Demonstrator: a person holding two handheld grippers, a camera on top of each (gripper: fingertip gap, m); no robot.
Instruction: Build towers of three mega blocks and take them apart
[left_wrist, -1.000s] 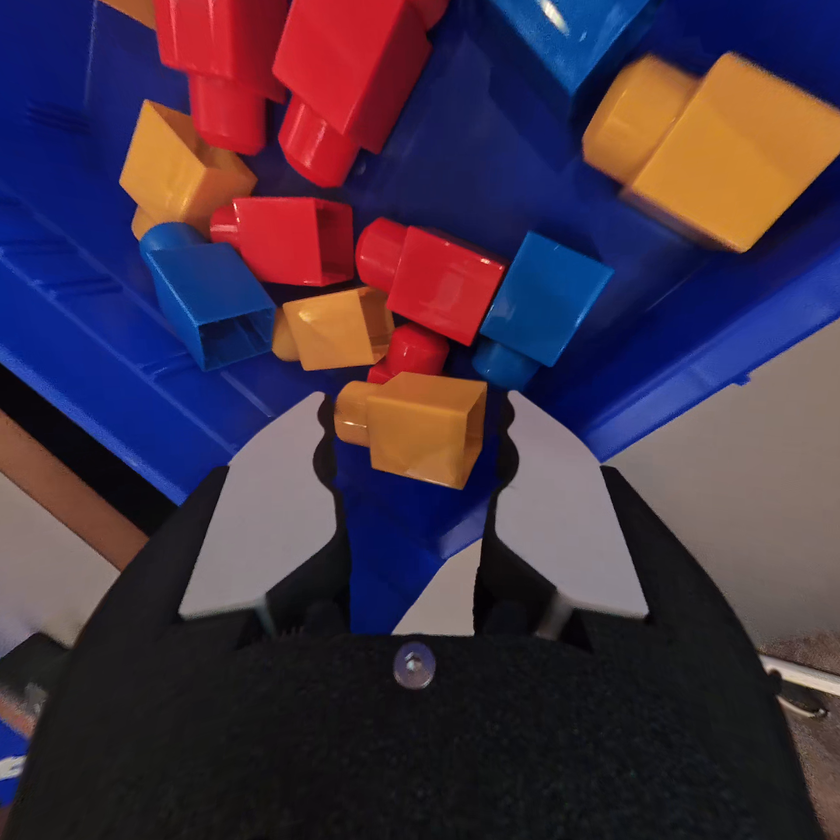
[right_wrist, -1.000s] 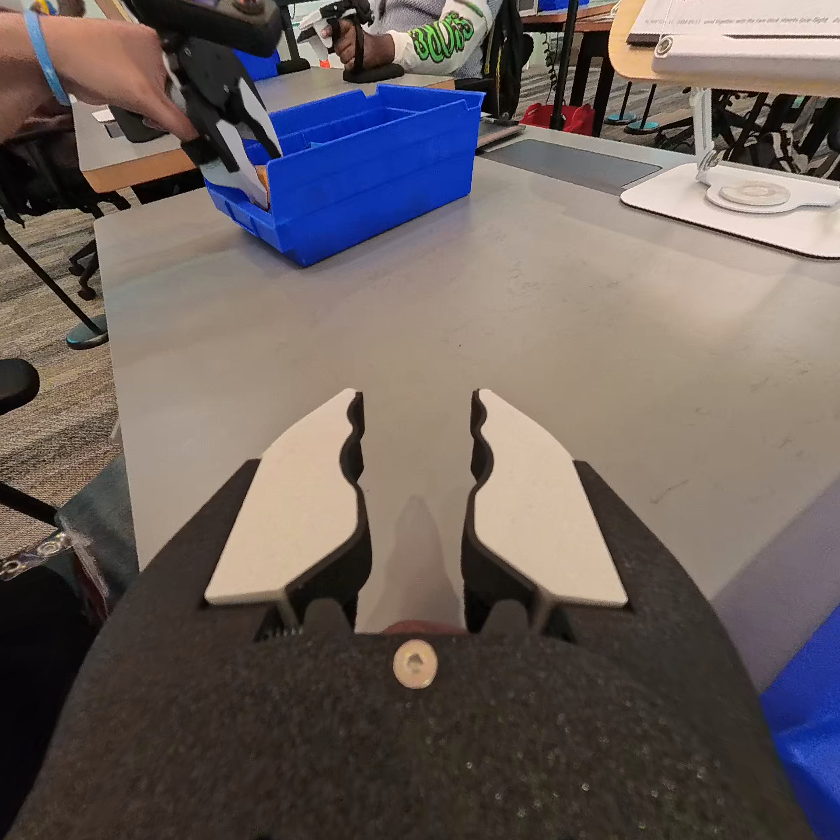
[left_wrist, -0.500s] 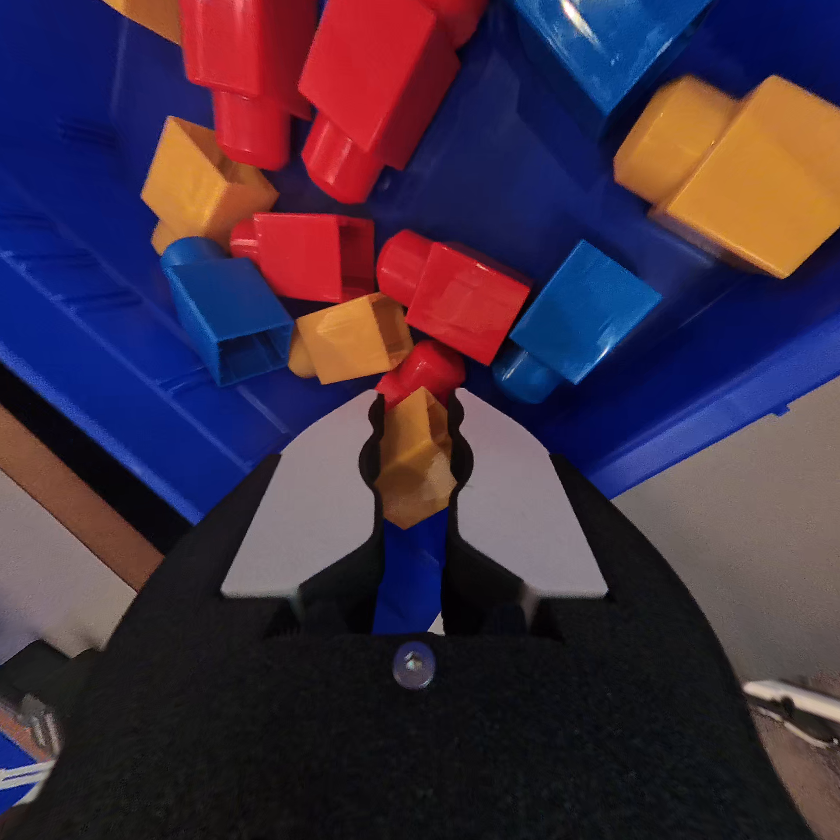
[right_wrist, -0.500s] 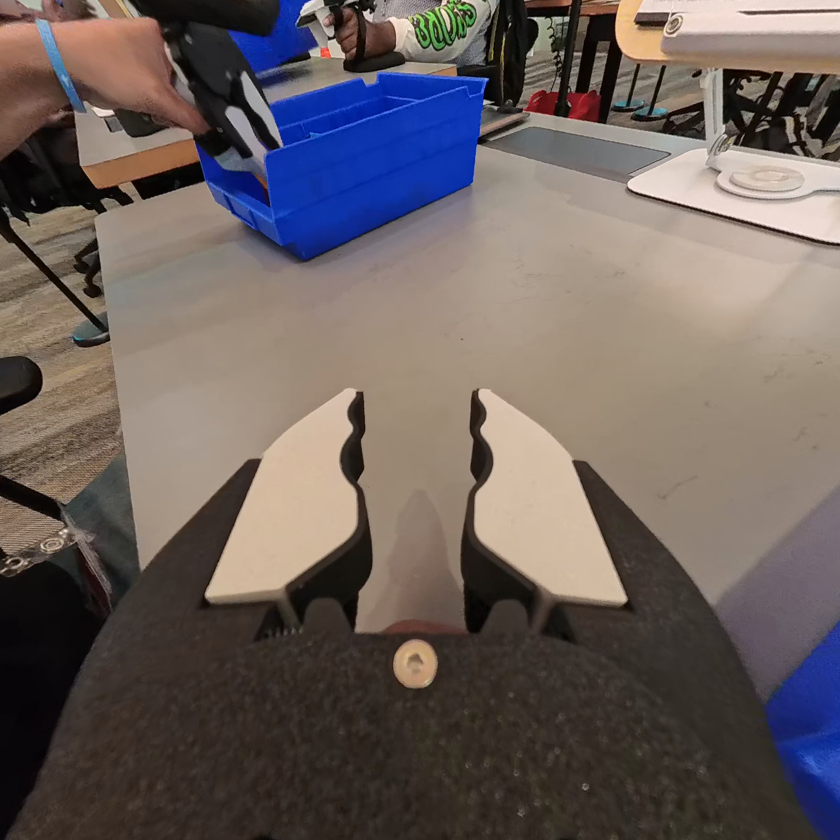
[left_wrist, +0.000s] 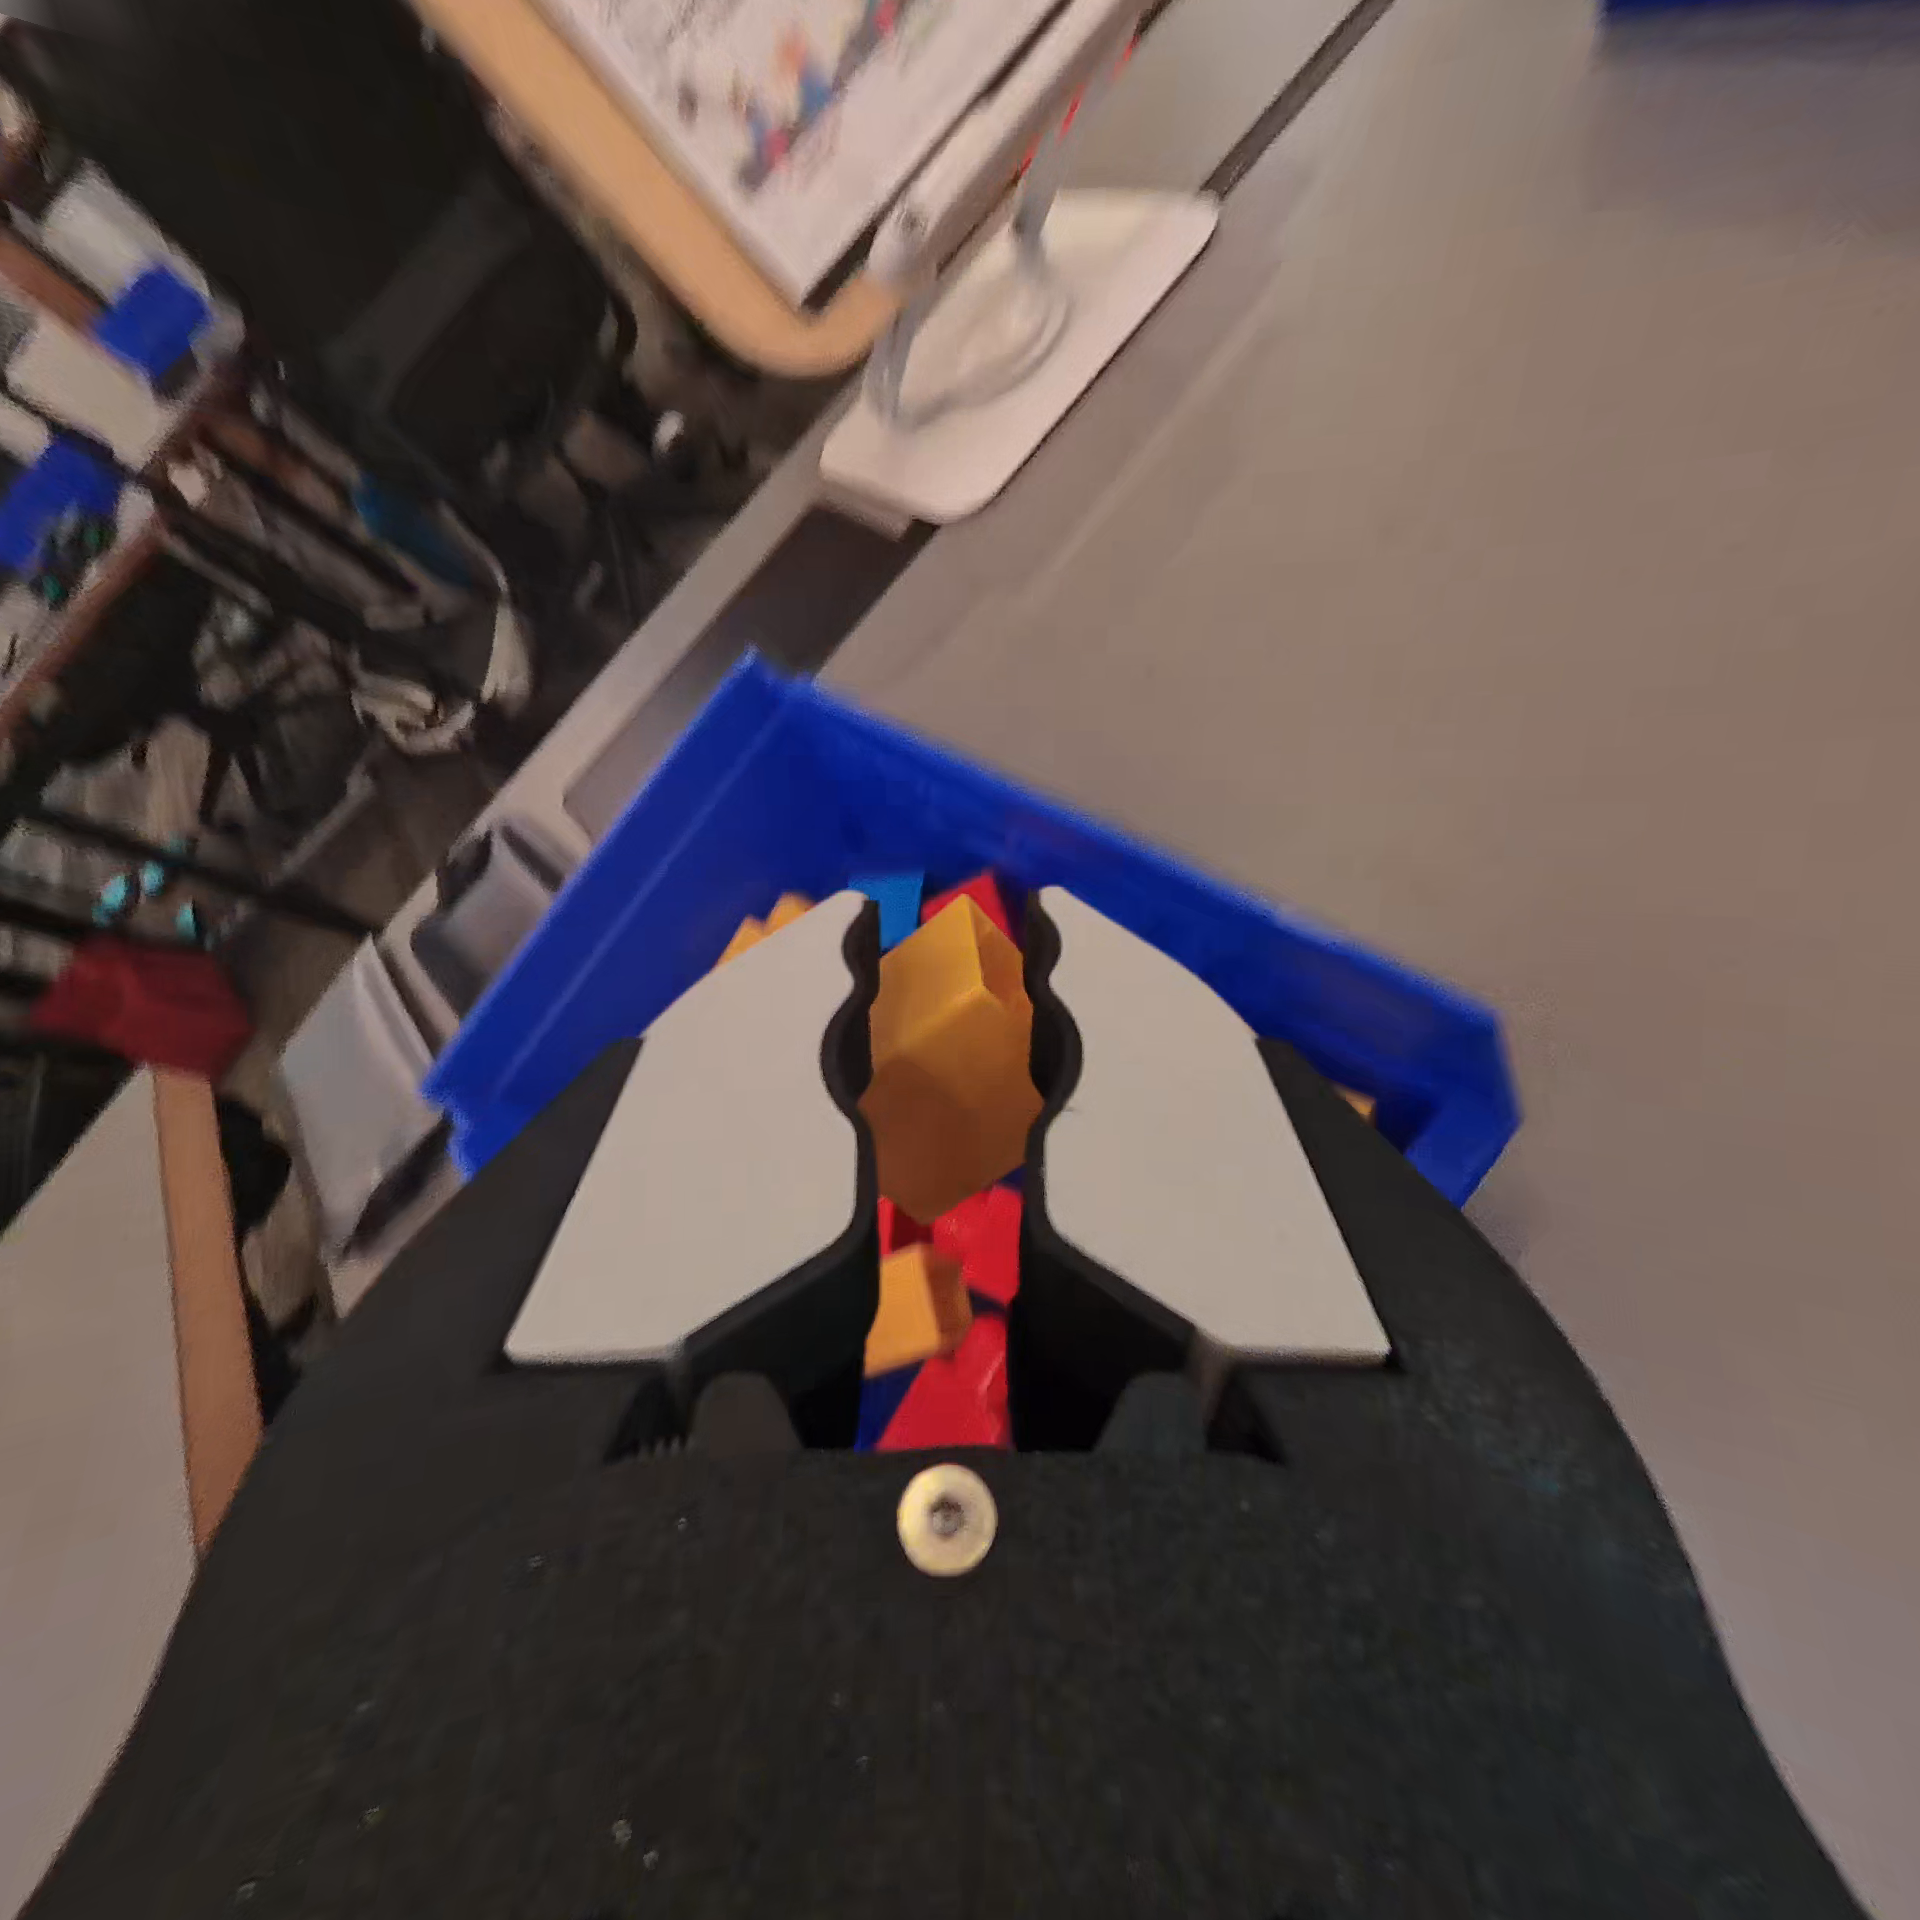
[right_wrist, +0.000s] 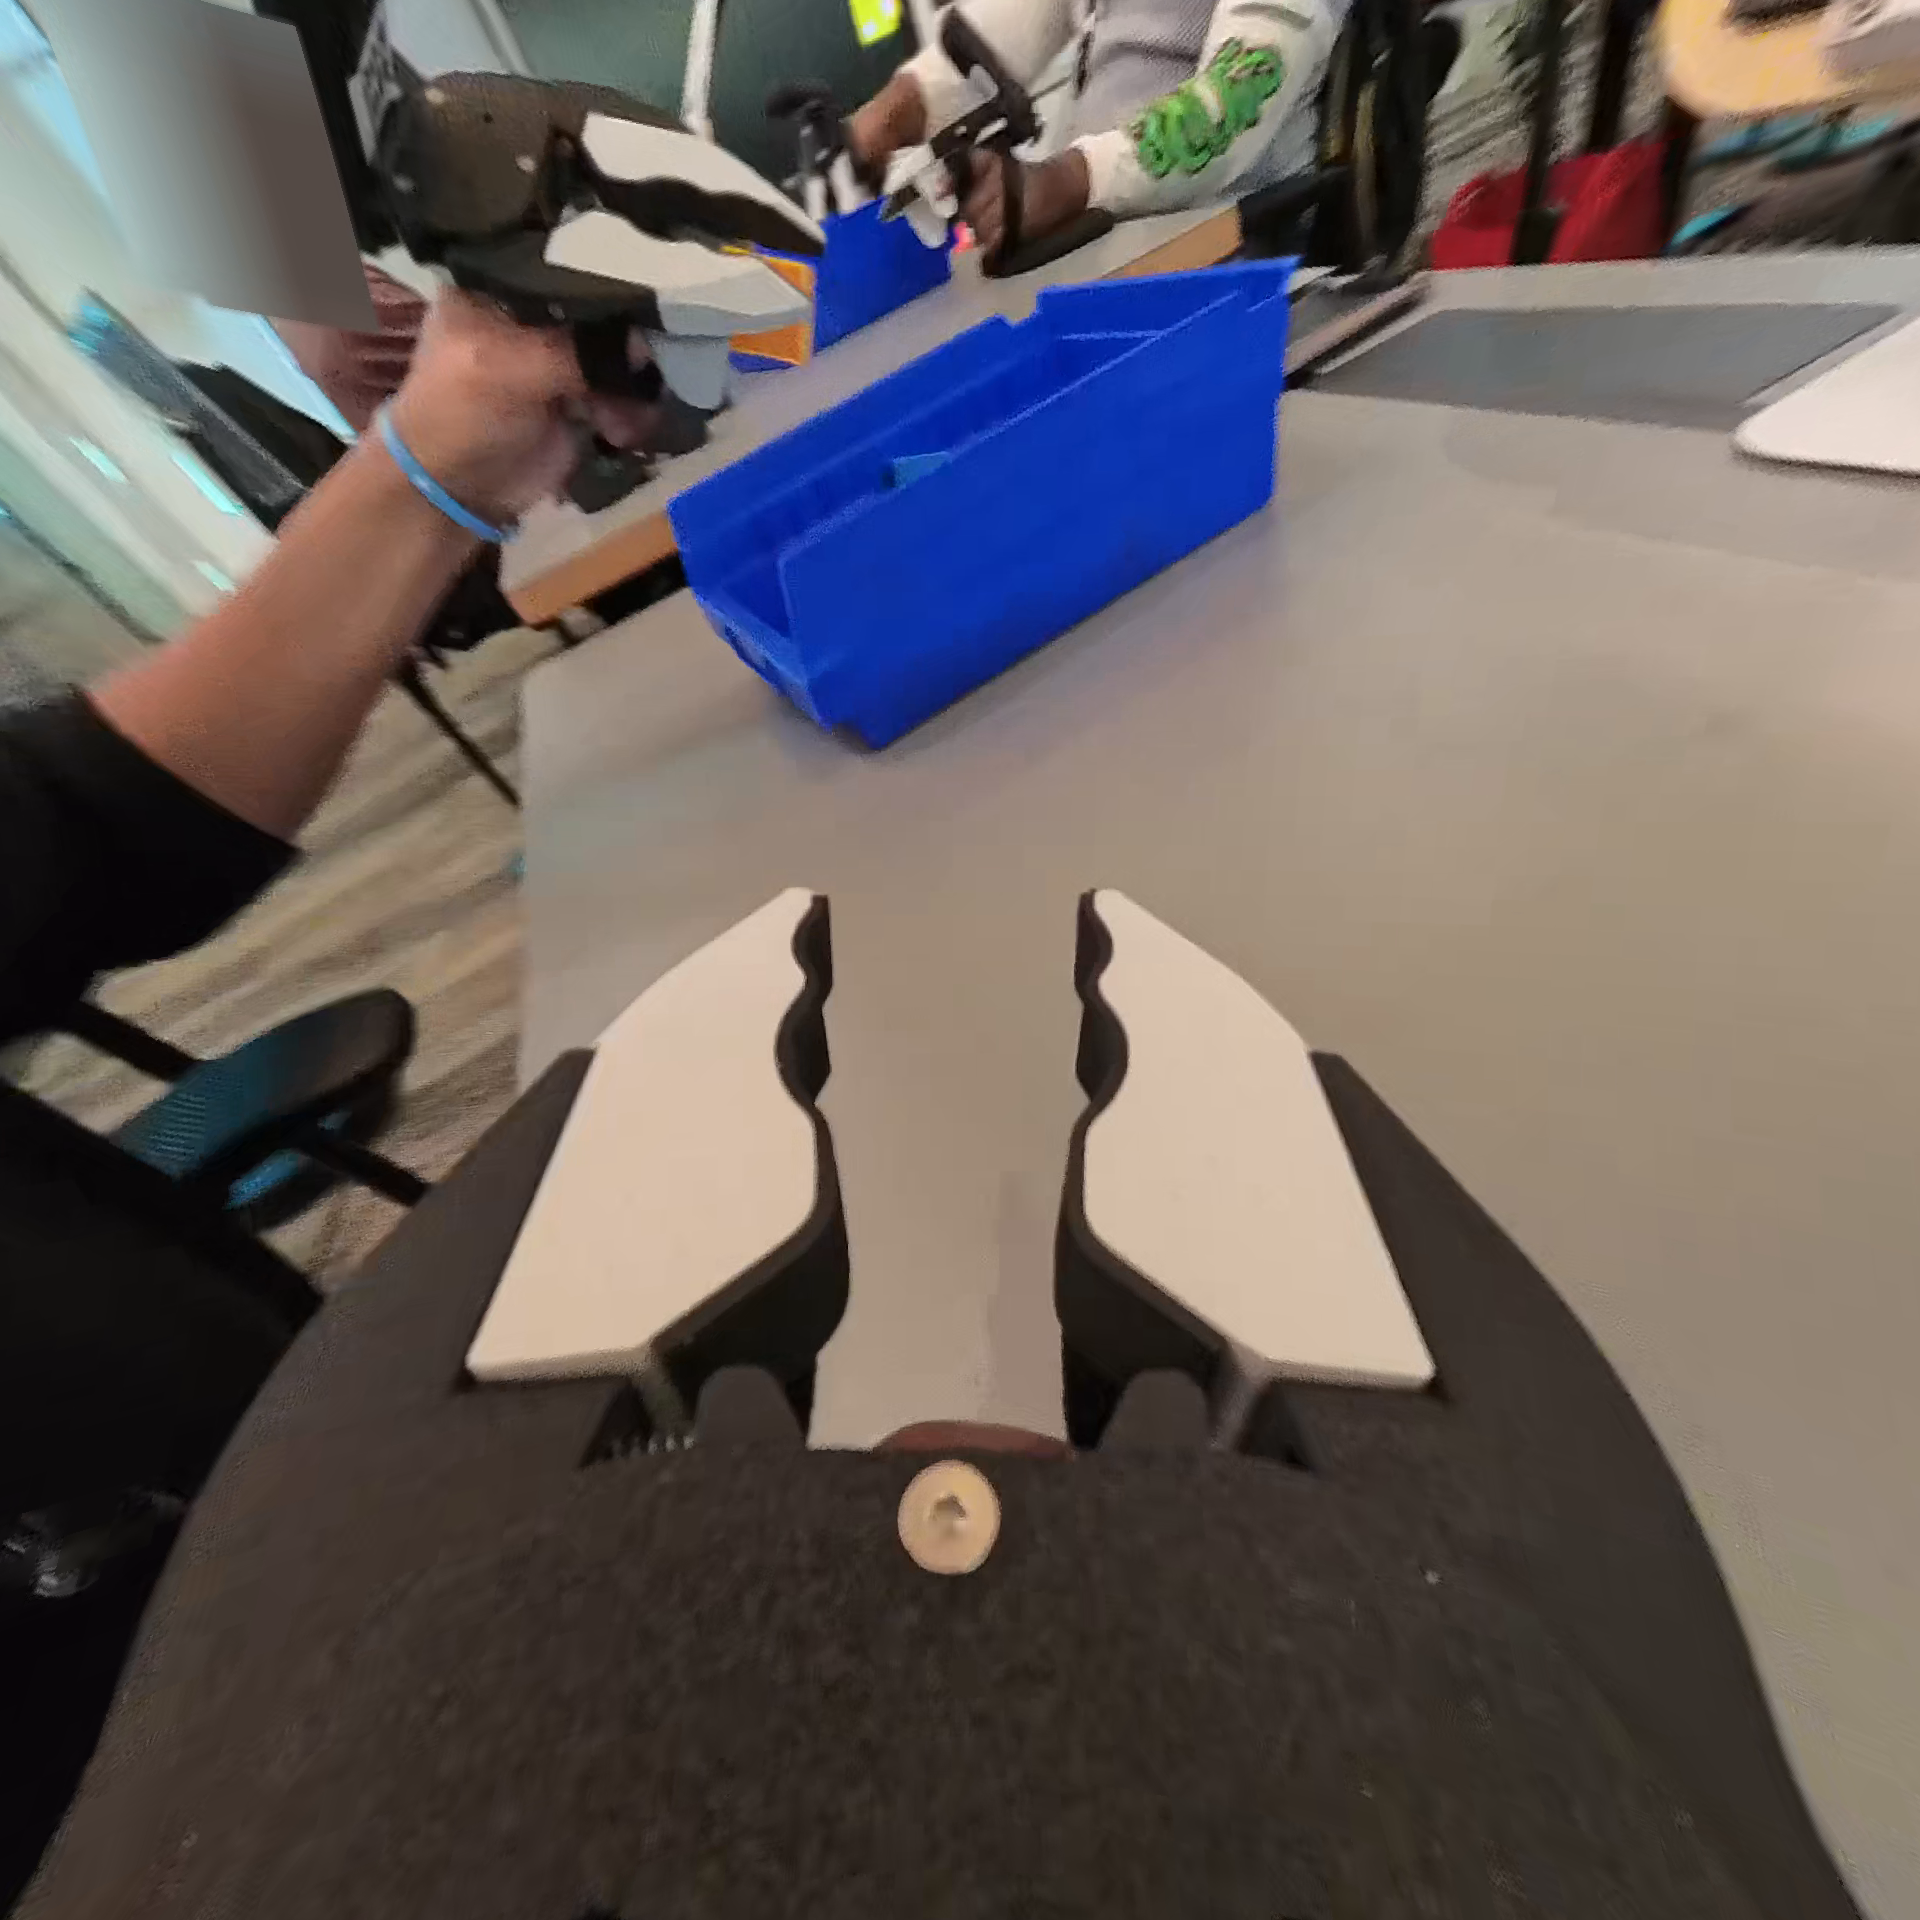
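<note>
My left gripper (left_wrist: 951, 904) is shut on an orange mega block (left_wrist: 951, 1070) and holds it tilted above the blue bin (left_wrist: 1278, 966). Several red, orange and blue blocks (left_wrist: 961, 1247) lie in the bin, showing between my fingers. In the right wrist view the left gripper (right_wrist: 800, 268) is raised above and left of the bin (right_wrist: 987, 561). My right gripper (right_wrist: 951, 914) is open and empty, low over the grey table (right_wrist: 1507, 831), well in front of the bin.
A white stand base (left_wrist: 997, 353) sits on the table beyond the bin; it also shows in the right wrist view (right_wrist: 1849, 416). Another person with a gripper (right_wrist: 945, 166) works at a far table with a second blue bin (right_wrist: 883, 270). A chair (right_wrist: 270, 1081) stands left of the table. Tip to tip, the grippers are about 30 centimetres apart.
My left gripper closed on the orange block in the bin and has lifted it up and out, tilting towards the table. My right gripper stayed open over the table.
</note>
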